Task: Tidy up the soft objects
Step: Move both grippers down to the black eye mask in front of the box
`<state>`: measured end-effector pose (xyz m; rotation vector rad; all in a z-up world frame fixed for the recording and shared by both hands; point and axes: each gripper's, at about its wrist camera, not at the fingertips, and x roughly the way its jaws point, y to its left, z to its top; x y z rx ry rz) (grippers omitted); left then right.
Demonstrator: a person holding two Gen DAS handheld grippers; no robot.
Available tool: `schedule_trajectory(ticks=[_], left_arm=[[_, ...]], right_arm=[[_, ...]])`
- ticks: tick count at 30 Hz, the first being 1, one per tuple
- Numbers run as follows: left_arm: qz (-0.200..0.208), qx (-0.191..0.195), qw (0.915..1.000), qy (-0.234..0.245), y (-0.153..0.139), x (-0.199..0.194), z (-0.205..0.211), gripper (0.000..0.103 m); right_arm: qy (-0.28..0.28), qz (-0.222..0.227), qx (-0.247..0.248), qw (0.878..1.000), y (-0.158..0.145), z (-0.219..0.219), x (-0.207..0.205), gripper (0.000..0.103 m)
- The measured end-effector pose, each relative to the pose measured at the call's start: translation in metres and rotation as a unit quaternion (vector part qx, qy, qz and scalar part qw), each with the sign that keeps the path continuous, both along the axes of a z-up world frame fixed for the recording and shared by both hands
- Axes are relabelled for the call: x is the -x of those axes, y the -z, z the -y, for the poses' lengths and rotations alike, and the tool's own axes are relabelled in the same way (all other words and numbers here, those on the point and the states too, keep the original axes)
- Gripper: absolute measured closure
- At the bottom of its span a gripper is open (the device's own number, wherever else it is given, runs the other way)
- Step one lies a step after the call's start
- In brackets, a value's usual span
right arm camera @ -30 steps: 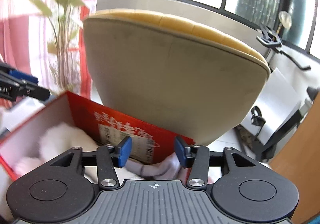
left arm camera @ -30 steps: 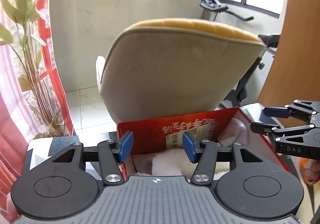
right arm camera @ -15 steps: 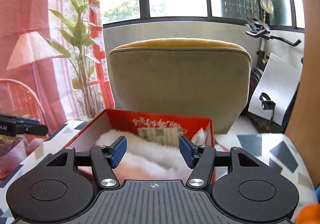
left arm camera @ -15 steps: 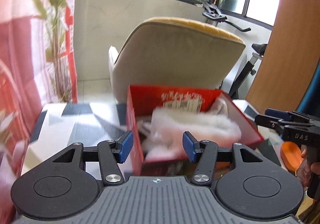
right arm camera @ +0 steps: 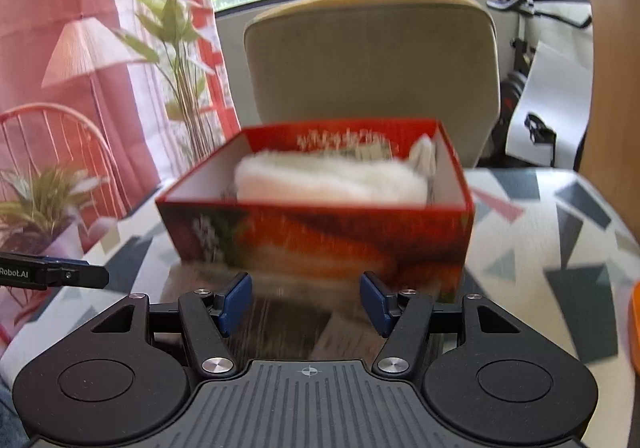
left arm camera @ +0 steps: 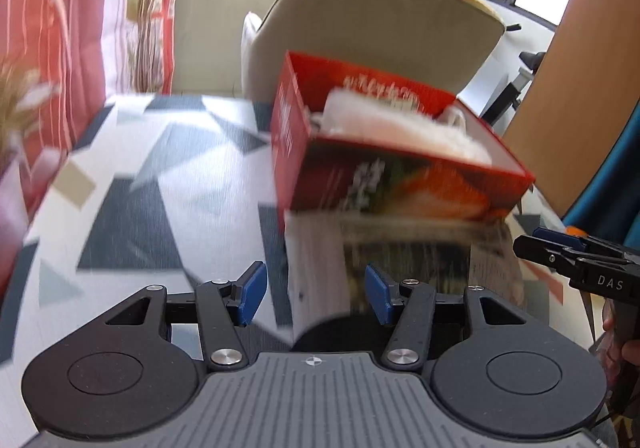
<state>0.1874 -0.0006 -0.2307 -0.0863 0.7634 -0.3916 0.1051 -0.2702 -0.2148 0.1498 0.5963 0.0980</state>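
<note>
Pulled back from red cardboard box (right arm camera: 316, 207) holding white fluffy fabric (right arm camera: 328, 177); left gripper (left arm camera: 314, 298) and right gripper (right arm camera: 306, 302) both spread, empty; packing likely finished.

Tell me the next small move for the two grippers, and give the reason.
Probably hold both clear and check the table for leftover soft things. The left gripper and right gripper are open and empty, short of the red box, where the white fluffy item already lies inside.
</note>
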Motion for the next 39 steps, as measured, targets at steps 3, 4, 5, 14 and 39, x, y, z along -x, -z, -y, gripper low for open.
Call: schedule_trajectory(ticks=[3, 4, 5, 14, 39], left_arm=[[-0.025, 0.005, 0.9996, -0.007, 0.014, 0.003, -0.004, 0.046], [-0.033, 0.008, 0.9994, -0.011, 0.019, 0.005, -0.006, 0.046], [-0.039, 0.012, 0.9991, -0.013, 0.022, 0.005, -0.007, 0.046], [-0.07, 0.012, 0.9974, -0.006, 0.052, 0.017, 0.0, 0.046], [-0.086, 0.014, 0.996, 0.02, 0.072, 0.02, 0.007, 0.046]], right_arm=[[0.003, -0.019, 0.002, 1.0, 0.014, -0.005, 0.009, 0.047], [0.005, -0.025, 0.001, 1.0, 0.02, -0.006, 0.012, 0.047], [0.006, -0.03, -0.001, 1.0, 0.023, -0.007, 0.014, 0.047], [0.01, -0.075, 0.004, 0.997, 0.058, -0.016, 0.029, 0.045], [0.01, -0.118, -0.031, 0.993, 0.08, -0.021, 0.024, 0.037]])
